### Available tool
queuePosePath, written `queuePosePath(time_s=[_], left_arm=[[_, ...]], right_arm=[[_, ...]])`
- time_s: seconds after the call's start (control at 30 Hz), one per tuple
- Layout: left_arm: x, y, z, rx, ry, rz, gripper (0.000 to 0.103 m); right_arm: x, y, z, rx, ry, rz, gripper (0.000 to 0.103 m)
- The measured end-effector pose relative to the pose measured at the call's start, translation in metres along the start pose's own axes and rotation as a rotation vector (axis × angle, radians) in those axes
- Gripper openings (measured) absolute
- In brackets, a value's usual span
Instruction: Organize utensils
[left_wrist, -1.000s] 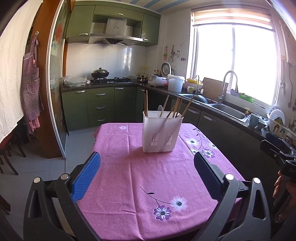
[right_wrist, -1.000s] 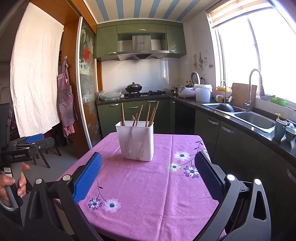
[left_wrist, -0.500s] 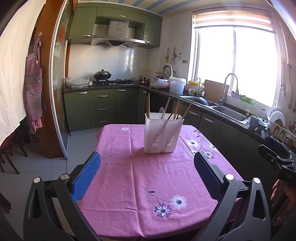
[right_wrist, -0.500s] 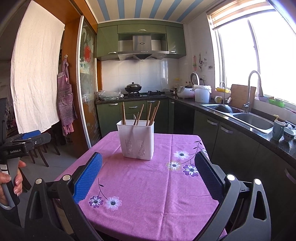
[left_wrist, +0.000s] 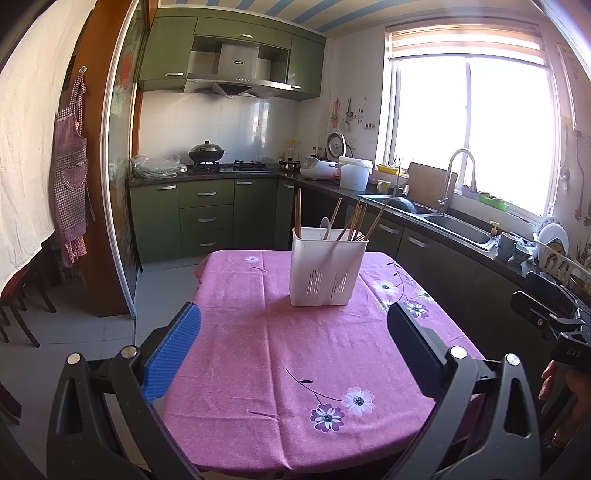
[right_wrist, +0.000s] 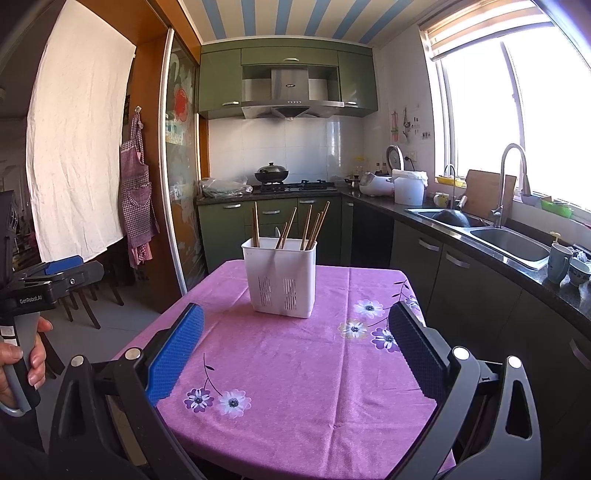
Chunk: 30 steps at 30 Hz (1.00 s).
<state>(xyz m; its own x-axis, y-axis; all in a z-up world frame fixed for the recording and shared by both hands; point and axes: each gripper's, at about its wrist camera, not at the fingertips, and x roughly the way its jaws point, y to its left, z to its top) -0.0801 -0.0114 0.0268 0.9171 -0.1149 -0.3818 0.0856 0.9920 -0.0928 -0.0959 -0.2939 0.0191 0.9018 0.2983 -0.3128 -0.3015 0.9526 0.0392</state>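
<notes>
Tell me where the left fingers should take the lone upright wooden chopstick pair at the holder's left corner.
Grip the lone wooden chopstick pair on the bare shaft above the rim of the white slotted plastic utensil holder, coming from above and closing sideways. It stands nearly vertical, apart from the leaning sticks, so a straight upward lift looks feasible. Both the left gripper and right gripper are open, short of it.

A white slotted holder (left_wrist: 327, 268) is standing upright on the pink floral cloth (left_wrist: 295, 354), toward its far end. Brown chopsticks (left_wrist: 356, 219) are leaning at various angles inside it, one pair (left_wrist: 297, 214) standing nearly straight at the left, and a pale spoon (left_wrist: 325, 226) is poking above the rim.
</notes>
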Motion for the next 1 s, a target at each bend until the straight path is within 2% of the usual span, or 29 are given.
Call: queuePosePath(time_s=[1.0], left_arm=[[-0.0002, -0.0026, 0.0007, 0.005, 0.005, -0.001, 0.096]], right_arm=[[0.0058, 0.0052, -0.0052, 0.007, 0.006, 0.009, 0.098]])
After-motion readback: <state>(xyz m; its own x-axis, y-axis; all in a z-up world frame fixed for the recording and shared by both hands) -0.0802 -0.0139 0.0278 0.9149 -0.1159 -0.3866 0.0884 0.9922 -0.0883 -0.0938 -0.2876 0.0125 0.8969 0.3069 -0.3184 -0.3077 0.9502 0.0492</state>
